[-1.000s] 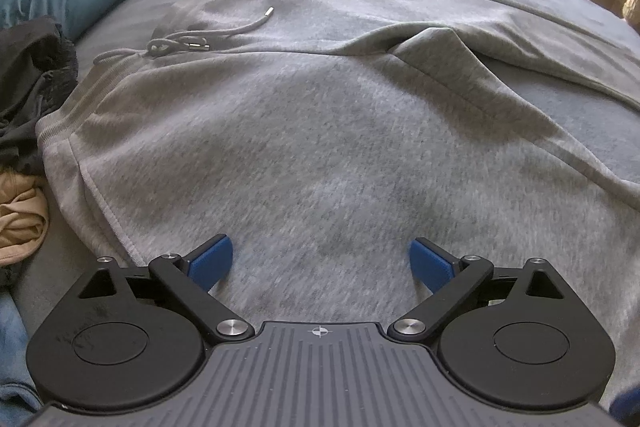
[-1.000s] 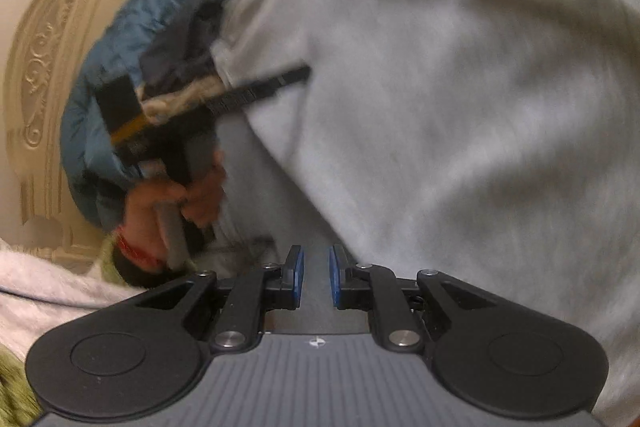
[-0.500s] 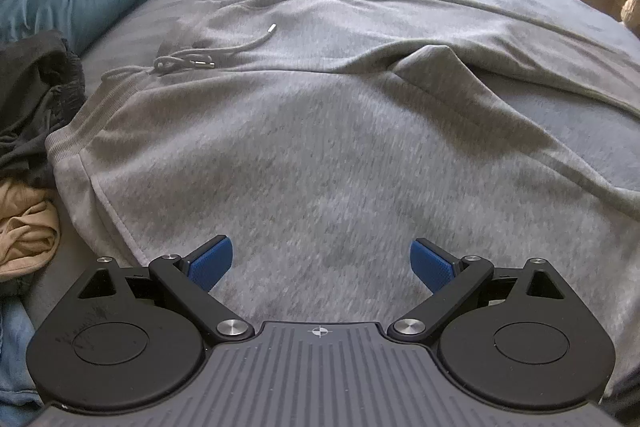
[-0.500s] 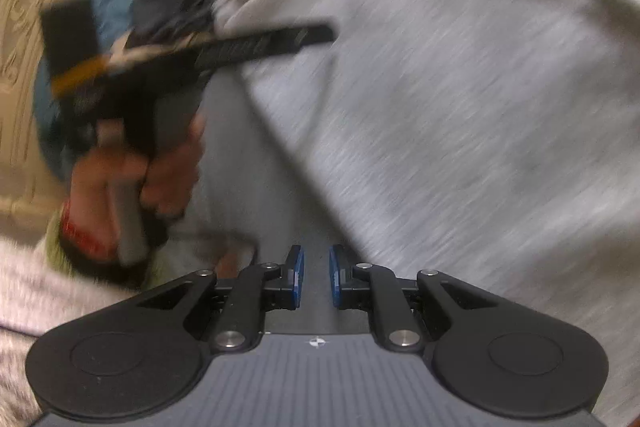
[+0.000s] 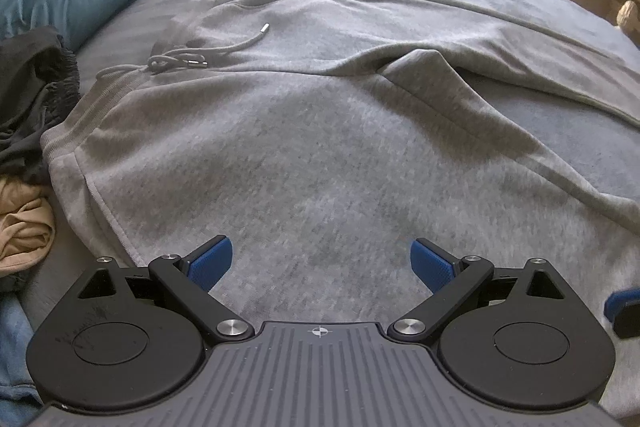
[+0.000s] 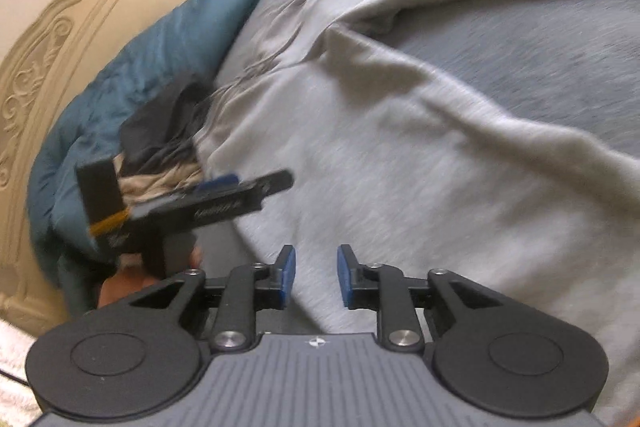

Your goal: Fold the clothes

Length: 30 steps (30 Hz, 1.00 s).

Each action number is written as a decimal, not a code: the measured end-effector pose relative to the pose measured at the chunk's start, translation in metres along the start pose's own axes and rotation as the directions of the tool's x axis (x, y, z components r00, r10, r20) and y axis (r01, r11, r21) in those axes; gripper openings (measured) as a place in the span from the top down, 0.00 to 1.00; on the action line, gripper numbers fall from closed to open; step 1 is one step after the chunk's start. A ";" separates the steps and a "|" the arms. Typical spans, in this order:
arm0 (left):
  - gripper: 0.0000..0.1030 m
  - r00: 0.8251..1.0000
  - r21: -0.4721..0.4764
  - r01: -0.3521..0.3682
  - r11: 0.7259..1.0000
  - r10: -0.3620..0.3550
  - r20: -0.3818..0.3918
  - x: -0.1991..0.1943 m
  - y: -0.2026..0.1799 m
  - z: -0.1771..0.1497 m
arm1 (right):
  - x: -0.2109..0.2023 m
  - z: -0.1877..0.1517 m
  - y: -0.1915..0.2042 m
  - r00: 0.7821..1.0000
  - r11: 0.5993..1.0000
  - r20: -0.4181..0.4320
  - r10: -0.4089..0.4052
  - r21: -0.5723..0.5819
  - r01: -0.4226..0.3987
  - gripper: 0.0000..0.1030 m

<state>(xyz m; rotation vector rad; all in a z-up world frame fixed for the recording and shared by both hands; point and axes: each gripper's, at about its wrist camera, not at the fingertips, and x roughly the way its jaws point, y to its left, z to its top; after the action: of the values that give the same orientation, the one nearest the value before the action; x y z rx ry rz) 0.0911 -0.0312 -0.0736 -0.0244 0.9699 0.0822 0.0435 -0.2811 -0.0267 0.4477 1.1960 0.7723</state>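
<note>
Grey sweatpants (image 5: pixel 320 155) spread flat under left hand-held gripper (image 5: pixel 321 263), jaws wide.

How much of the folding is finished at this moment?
Done: the grey drawstring sweatpants lie spread on the bed, no finished fold visible. In hand: nothing; the left gripper is open, the right gripper is opening, empty. Left: folding them, then the crumpled black and beige clothes.
</note>
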 end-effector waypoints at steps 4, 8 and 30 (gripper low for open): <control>0.06 1.000 0.008 0.004 1.000 -0.004 -0.010 0.000 -0.004 -0.001 | 0.005 0.003 0.005 0.999 0.999 -0.003 -0.042 -0.008 0.042 0.73; 0.05 1.000 0.017 0.000 1.000 0.001 -0.008 0.000 -0.006 -0.001 | 0.008 0.002 0.008 0.997 0.997 -0.007 -0.075 -0.031 0.075 0.73; 0.05 1.000 0.007 -0.007 1.000 0.007 -0.025 0.002 -0.005 -0.003 | 0.008 0.003 0.015 0.984 0.979 -0.009 -0.176 -0.106 0.174 0.73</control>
<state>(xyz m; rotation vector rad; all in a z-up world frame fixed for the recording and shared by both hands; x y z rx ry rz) 0.0902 -0.0366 -0.0771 -0.0155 0.9958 0.0848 0.0429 -0.2646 -0.0211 0.2458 1.1884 0.6845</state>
